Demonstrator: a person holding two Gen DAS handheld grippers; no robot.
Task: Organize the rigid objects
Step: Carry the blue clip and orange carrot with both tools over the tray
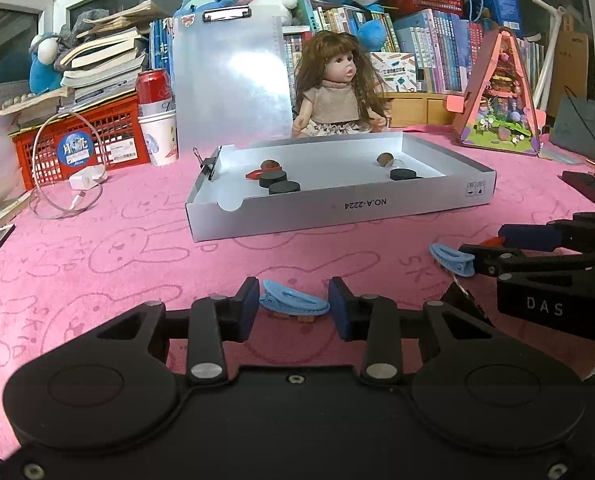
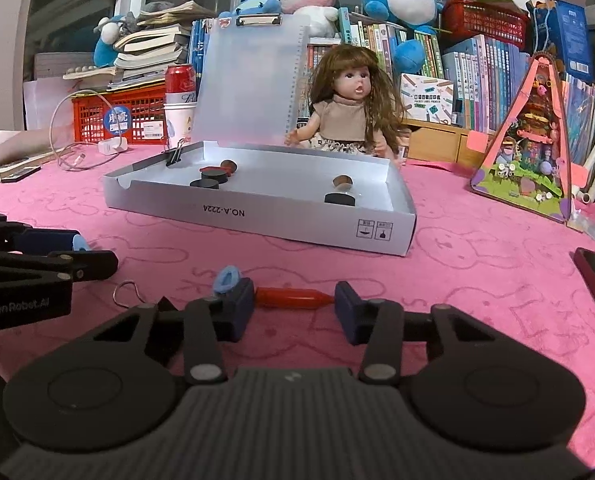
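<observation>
Pink bunny-print cloth (image 1: 97, 248); white box (image 1: 337, 208); bookshelves (image 1: 437, 48) behind.

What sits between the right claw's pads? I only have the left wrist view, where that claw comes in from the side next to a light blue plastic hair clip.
Observer: In the right wrist view, a red plastic clip lies on the pink cloth between the pads of the right claw.
Operator: My left claw is shut on another light blue plastic hair clip. Is the red one gripped too?
Observer: It spans the whole gap, with its tapered end toward the right-hand pad. I cannot tell whether the pads press on it.
</observation>
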